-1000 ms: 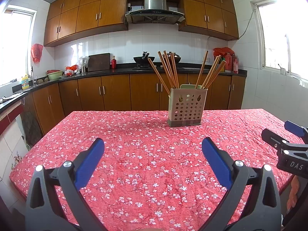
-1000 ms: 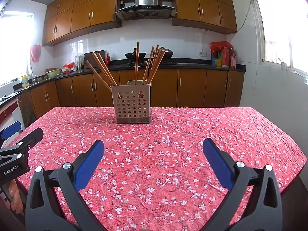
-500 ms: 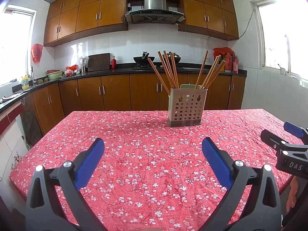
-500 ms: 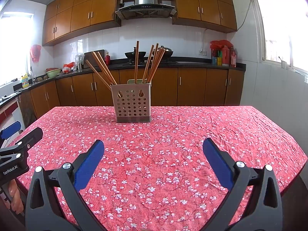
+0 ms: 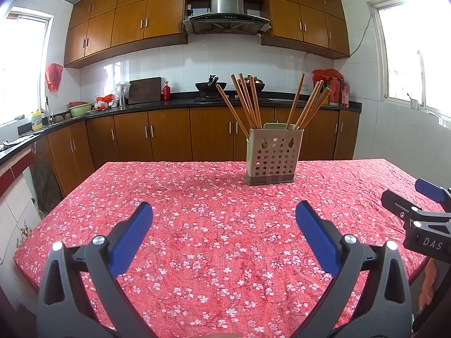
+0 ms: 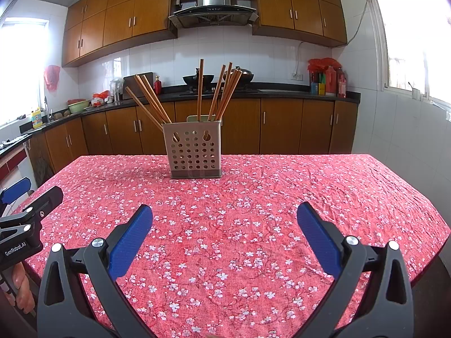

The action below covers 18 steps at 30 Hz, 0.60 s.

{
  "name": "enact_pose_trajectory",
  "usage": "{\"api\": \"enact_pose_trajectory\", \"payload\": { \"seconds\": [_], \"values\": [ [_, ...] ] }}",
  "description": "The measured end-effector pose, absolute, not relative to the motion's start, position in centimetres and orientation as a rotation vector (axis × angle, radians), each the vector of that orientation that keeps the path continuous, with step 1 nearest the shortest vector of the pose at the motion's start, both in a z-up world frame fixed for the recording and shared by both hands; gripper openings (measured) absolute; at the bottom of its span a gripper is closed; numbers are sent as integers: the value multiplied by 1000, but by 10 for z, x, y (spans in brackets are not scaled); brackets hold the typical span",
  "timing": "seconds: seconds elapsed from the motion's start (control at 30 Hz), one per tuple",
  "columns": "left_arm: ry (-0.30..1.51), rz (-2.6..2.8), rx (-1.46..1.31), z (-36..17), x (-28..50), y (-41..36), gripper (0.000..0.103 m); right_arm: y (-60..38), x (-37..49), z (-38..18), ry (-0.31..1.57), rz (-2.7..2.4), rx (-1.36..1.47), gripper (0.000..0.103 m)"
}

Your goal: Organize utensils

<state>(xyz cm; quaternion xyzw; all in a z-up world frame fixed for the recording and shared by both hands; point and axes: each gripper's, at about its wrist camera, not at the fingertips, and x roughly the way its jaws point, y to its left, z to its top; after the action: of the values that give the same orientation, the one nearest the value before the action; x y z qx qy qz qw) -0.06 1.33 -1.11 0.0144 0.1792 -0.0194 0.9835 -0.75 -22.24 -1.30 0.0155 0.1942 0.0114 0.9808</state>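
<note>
Standing upright toward the far side of the table [image 5: 84, 197], the perforated utensil holder [image 5: 272, 156] rests on the red floral tablecloth [image 5: 214, 225]. Wooden chopsticks [image 5: 245, 101] lean outward from it in two clusters, one at the left, one at the right; the count is unclear. A pale green part shows behind the holder's front wall.

The left gripper [image 5: 224, 211] hovers over the near part of the cloth, its blue-padded fingers [image 5: 132, 236] spread wide with nothing between them. The right gripper [image 6: 225, 212] is likewise released and empty, level with its partner and well apart from the holder. Each gripper appears at the edge of the other's view, with part of a hand [image 6: 21, 290] visible beneath.

No loose utensils lie on the visible cloth. Beyond the table: wooden cabinets [image 5: 169, 135], a black counter with a wok [image 5: 210, 86], and a range hood [image 5: 227, 14].
</note>
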Motion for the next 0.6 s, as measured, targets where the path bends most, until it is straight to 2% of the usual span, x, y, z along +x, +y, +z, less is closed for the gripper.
{"api": "enact_pose_trajectory", "payload": {
  "seconds": [0.6],
  "values": [
    [362,-37,31,-13,-1,10,99,-223,-8,-13,392,23,33,101]
  ]
}}
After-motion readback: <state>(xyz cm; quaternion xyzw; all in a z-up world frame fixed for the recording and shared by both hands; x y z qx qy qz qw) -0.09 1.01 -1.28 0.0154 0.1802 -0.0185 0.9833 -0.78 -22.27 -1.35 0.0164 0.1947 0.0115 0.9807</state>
